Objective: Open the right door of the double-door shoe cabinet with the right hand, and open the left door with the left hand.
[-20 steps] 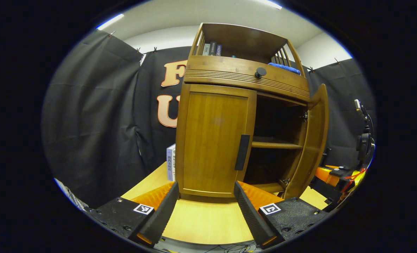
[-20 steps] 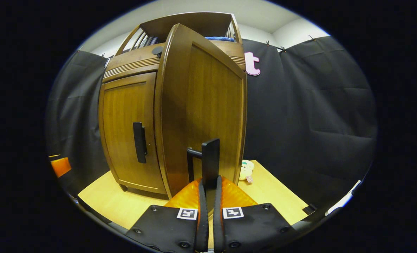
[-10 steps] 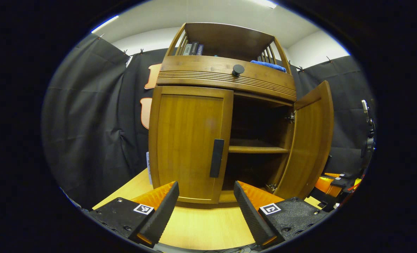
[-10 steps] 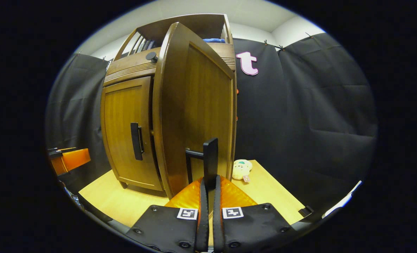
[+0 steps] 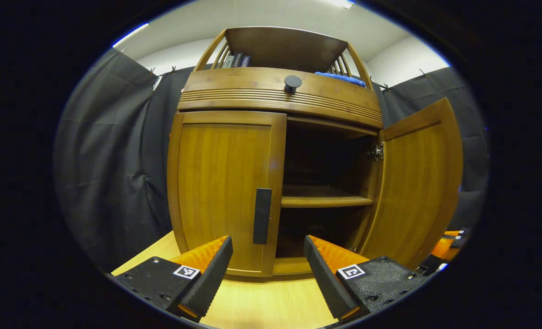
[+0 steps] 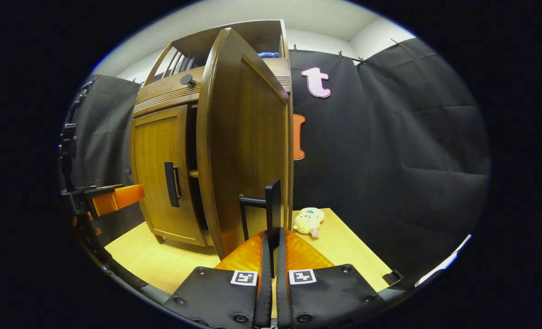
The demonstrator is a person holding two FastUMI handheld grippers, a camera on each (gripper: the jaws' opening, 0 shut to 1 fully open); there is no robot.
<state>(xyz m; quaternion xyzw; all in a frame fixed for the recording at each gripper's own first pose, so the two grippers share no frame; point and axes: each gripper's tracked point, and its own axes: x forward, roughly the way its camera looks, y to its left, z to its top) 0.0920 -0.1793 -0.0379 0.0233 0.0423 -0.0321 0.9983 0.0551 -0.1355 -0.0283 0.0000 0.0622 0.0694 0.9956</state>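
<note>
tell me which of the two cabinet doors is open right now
The right door is open, swung out on its hinge with the right tongs shut on its handle. The left door sits closed.

no legible text, book spines [image 5: 235, 60] too small

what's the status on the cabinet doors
Right gripper shut on right door handle, right door swung open. Left gripper open, short of left door handle; left door closed. Nothing in the way.
</note>
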